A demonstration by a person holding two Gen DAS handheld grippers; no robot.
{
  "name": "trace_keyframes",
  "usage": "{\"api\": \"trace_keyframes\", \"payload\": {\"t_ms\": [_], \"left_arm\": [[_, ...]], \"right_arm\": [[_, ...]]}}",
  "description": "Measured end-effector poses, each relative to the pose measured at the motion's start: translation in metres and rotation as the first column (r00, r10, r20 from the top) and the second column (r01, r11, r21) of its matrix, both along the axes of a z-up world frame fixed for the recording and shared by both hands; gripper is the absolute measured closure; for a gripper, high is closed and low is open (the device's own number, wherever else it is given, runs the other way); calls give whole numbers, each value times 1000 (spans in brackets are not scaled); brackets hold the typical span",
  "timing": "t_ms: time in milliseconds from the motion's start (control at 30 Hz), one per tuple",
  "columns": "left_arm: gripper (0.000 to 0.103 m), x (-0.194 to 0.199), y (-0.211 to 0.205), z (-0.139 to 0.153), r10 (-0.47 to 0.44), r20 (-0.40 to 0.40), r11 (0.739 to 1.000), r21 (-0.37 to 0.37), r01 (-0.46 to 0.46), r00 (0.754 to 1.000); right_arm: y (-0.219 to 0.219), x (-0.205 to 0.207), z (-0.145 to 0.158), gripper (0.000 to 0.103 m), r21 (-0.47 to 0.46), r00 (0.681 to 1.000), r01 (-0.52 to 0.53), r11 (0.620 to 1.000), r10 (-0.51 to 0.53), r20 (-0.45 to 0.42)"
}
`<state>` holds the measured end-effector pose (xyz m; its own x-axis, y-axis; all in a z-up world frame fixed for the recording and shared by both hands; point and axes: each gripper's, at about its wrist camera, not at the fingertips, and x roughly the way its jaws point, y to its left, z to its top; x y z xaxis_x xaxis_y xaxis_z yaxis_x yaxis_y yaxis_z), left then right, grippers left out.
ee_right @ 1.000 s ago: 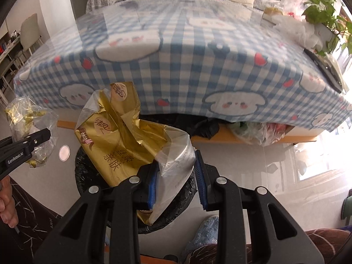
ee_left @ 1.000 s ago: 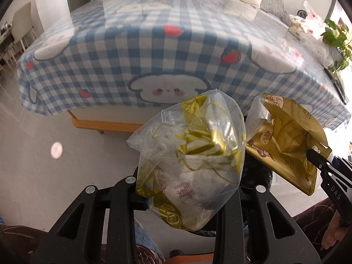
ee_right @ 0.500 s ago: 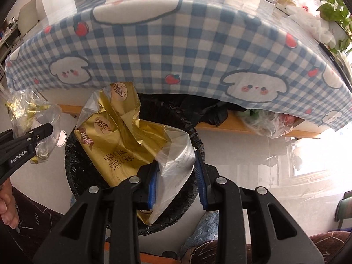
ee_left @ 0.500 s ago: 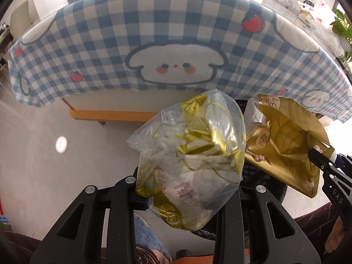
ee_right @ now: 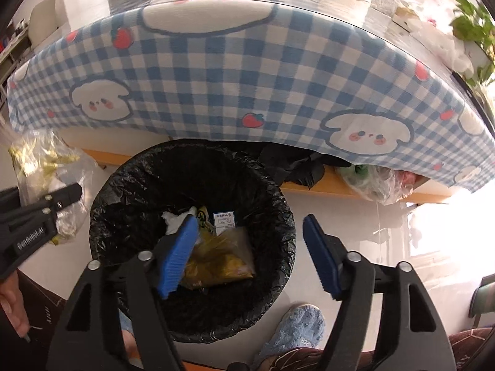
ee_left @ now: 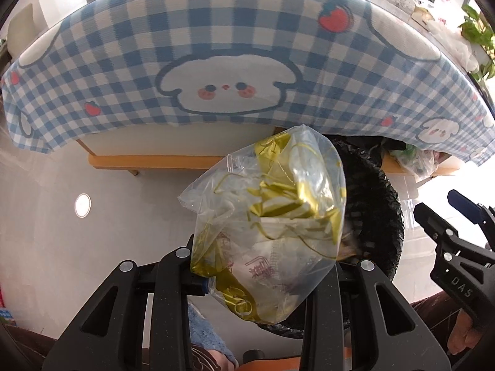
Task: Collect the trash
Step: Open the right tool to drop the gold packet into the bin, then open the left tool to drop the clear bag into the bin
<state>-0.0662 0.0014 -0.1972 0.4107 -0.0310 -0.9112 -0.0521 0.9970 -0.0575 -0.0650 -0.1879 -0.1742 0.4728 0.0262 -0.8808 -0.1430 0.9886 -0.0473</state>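
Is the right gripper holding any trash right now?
No: the right gripper has nothing between its blue fingers as they open, and the gold wrapper lies inside the black-lined trash bin below.

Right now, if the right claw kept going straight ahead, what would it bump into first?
Probably the gold wrapper lying in the black-lined trash bin. The right claw is opening with nothing between its fingers, right above the bin's mouth; depth is hard to judge.
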Motion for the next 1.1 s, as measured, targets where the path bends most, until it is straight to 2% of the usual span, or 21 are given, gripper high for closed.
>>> {"api": "trace_keyframes", "payload": {"t_ms": [167, 333, 500, 733, 900, 1100], "left_arm": [[72, 5, -13, -4, -16, -8, 1000, -2, 16, 1000], [71, 8, -33, -6, -40, -11, 999, 1, 40, 999], [71, 12, -47, -9, -57, -25, 998, 2, 57, 998], [69, 18, -77, -15, -106, -39, 994, 2, 106, 994], [61, 17, -87, -16, -133, -41, 991, 11, 133, 990], [41, 13, -82, -1, -125, -5, 992, 7, 125, 992]], "right_arm": [[-15, 1, 1, 16, 31, 999, 48, 998, -47, -10], [-31, 1, 1, 10, 25, 996, 89, 996, -88, -23], [-51, -1, -4, 9, 45, 990, 114, 992, -110, -85], [-80, -8, 6, 9, 27, 984, 172, 985, -170, -53], [-93, -7, 15, 9, 37, 978, 209, 977, -208, -36], [-90, -3, 28, 8, 50, 981, 194, 980, -194, -15]]}}
